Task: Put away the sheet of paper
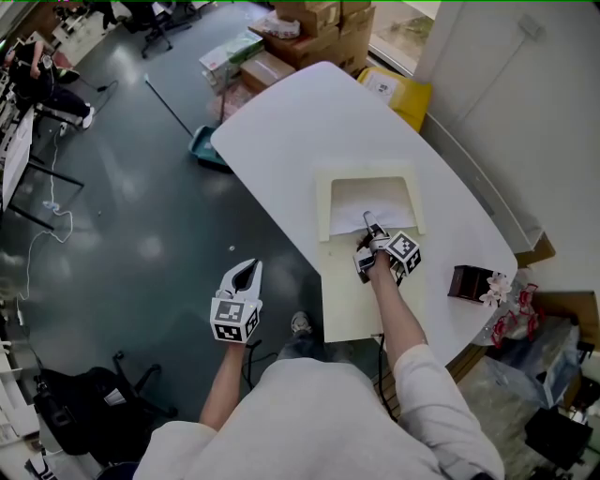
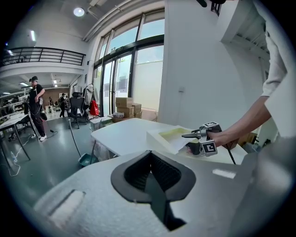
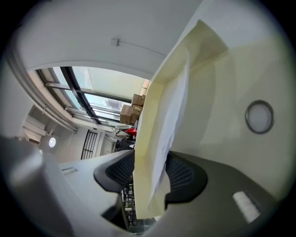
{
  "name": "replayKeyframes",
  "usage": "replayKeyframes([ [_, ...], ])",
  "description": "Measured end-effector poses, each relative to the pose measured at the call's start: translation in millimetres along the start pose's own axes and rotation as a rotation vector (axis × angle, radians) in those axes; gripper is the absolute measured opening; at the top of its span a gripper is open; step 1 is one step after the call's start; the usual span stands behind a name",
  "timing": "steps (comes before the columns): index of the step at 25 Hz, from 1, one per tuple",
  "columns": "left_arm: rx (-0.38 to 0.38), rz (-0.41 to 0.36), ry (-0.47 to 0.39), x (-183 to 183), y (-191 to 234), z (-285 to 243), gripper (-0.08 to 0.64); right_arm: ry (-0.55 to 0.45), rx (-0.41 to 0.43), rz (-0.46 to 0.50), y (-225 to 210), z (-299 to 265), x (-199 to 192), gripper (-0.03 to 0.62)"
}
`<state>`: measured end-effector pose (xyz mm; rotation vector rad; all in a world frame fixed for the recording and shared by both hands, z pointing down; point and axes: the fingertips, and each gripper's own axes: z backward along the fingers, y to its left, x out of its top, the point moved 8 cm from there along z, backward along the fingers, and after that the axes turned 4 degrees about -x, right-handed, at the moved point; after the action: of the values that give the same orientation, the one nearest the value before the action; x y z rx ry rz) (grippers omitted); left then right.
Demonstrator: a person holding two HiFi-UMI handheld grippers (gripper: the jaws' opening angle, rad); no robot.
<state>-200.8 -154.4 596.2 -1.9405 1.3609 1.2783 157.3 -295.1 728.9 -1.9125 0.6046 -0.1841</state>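
A cream document folder (image 1: pixel 370 291) lies flat on the white table (image 1: pixel 309 122). The white sheet of paper (image 1: pixel 370 211) shows in the folder's open far end. My right gripper (image 1: pixel 367 225) is over the sheet's near edge. In the right gripper view its jaws (image 3: pixel 150 173) stand apart, open, with the folder's edge (image 3: pixel 145 152) and the paper (image 3: pixel 171 120) between the pads. The left gripper view shows the folder (image 2: pixel 171 135) and my right gripper (image 2: pixel 187 135) from the side. My left gripper (image 1: pixel 246 274) hangs off the table's left over the floor, shut and holding nothing (image 2: pixel 152 173).
A dark brown box (image 1: pixel 467 281) with pale flowers sits at the table's right edge. Cardboard boxes (image 1: pixel 309 28) and a yellow box (image 1: pixel 398 92) stand beyond the far end. A dustpan (image 1: pixel 206 150) lies on the floor at left. A person (image 2: pixel 36 106) stands far off.
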Motion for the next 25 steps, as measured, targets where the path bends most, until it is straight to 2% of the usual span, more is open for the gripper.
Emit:
replayKeyframes([
  [2,-0.008,0.0,-0.002,0.1,-2.2,-2.0,0.006,0.042,-0.008,0.068,1.6,0.2,0.7,0.213],
  [4,-0.016,0.0,-0.005,-0.2,-4.6,-3.2,0.006,0.099,-0.021,0.175,5.2,0.5,-0.2,0.233],
  [10,-0.031,-0.003,-0.009,-0.1,-9.2,-6.6,0.006,0.321,-0.039,0.614,24.7,0.0,-11.4,0.288],
  [13,-0.038,-0.003,-0.012,0.6,-10.8,-7.9,0.006,0.386,-0.096,0.834,29.2,3.1,-16.1,0.296],
  [17,-0.045,-0.003,-0.012,1.1,-12.2,-9.3,0.006,0.416,-0.188,1.08,29.6,9.6,-21.4,0.296],
  [21,-0.056,-0.007,-0.019,4.1,-15.6,-12.6,0.006,0.435,-0.243,1.243,22.1,14.4,-29.3,0.288],
  [25,-0.071,-0.014,-0.029,8.4,-19.7,-16.4,0.006,0.395,-0.262,1.27,21.8,25.0,-28.3,0.255],
])
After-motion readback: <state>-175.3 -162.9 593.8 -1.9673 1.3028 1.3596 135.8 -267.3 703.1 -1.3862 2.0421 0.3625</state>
